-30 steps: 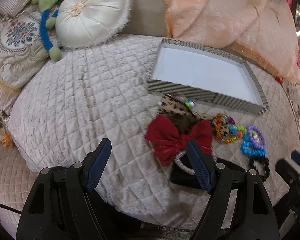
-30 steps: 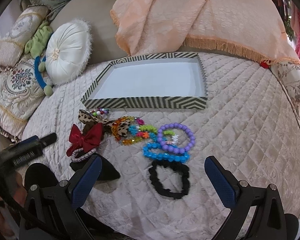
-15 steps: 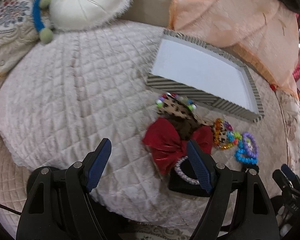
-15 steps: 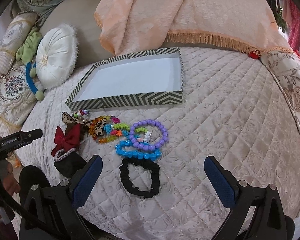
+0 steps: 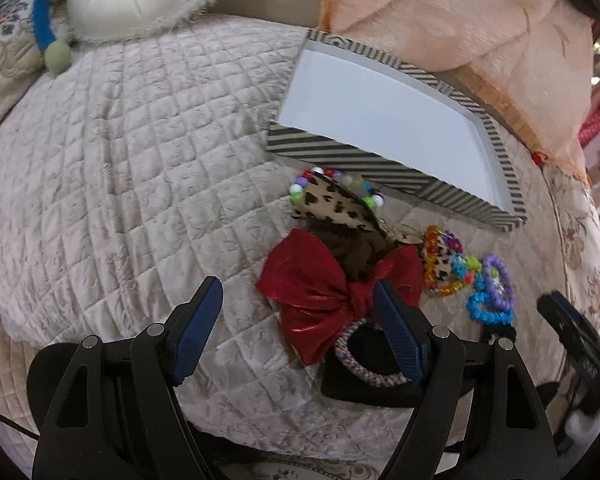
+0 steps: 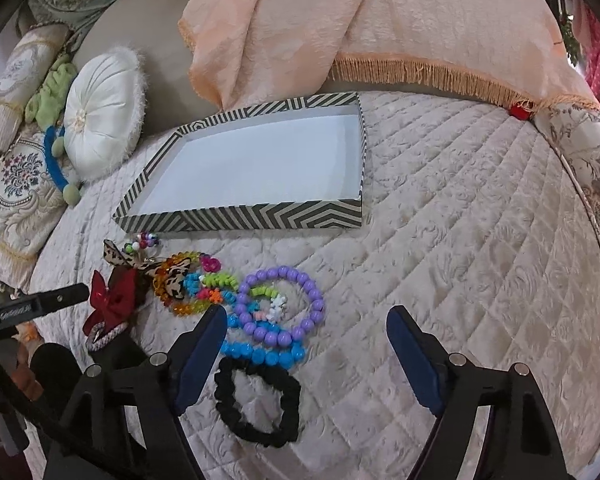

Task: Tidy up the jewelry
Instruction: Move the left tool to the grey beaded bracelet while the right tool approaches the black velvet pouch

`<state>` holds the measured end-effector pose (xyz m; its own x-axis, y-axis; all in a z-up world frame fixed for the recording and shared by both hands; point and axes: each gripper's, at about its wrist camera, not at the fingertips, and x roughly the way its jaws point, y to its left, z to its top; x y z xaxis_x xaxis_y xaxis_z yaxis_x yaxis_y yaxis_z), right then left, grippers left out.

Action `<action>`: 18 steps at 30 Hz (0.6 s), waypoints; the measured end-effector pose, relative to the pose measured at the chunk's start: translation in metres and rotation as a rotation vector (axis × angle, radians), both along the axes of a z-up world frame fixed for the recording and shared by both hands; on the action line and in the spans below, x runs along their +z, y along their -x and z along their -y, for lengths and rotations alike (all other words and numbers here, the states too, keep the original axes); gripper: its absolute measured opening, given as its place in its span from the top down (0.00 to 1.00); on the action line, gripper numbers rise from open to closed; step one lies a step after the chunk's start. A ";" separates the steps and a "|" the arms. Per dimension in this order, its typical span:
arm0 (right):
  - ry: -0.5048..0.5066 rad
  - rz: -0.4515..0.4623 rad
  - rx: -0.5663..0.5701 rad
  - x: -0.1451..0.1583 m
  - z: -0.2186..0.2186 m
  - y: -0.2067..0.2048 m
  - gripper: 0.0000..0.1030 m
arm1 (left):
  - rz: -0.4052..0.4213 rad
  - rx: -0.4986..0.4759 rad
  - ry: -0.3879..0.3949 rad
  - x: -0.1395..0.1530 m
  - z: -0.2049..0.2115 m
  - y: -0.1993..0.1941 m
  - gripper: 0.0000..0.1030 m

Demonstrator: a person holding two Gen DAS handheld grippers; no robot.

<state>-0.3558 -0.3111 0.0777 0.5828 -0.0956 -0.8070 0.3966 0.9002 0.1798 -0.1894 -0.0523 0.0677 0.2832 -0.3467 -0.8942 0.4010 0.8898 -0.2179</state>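
A striped shallow box [image 5: 428, 182] [image 6: 260, 222] with a white inside lies on the quilted bed. In front of it is a pile of jewelry: a red bow [image 5: 320, 300] [image 6: 112, 300], a leopard-print bow [image 5: 332, 204], a purple bead bracelet [image 6: 284, 304], a blue bead bracelet [image 6: 264, 354] and a black scrunchie [image 6: 256, 408]. My left gripper [image 5: 300, 332] is open, its right finger at the red bow. My right gripper [image 6: 304, 348] is open, low over the purple and blue bracelets.
A round white cushion [image 6: 100, 116] and embroidered pillows [image 6: 16, 184] lie at the left. A peach fringed throw [image 6: 380, 20] is draped behind the box. Bare quilt [image 6: 480, 260] spreads to the right of the jewelry.
Both grippers have moved forward and down towards the jewelry pile. The left one has closed in on the red bow, the right one on the bead bracelets. Both stay open.
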 end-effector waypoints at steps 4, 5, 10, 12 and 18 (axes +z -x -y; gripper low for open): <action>-0.027 -0.014 0.002 -0.008 0.000 -0.001 0.21 | 0.019 -0.070 0.022 0.005 0.007 0.005 0.24; -0.038 -0.018 0.003 -0.010 0.000 -0.001 0.21 | 0.036 -0.092 0.020 0.007 0.011 0.007 0.24; -0.073 -0.020 0.017 -0.012 -0.003 0.002 0.21 | 0.079 -0.187 -0.037 0.011 0.026 0.018 0.24; -0.073 -0.011 0.033 -0.007 -0.008 0.004 0.21 | 0.059 -0.194 -0.023 0.011 0.022 0.020 0.24; -0.057 0.014 0.127 0.007 -0.034 -0.001 0.21 | -0.063 -0.195 0.047 0.011 0.006 0.029 0.24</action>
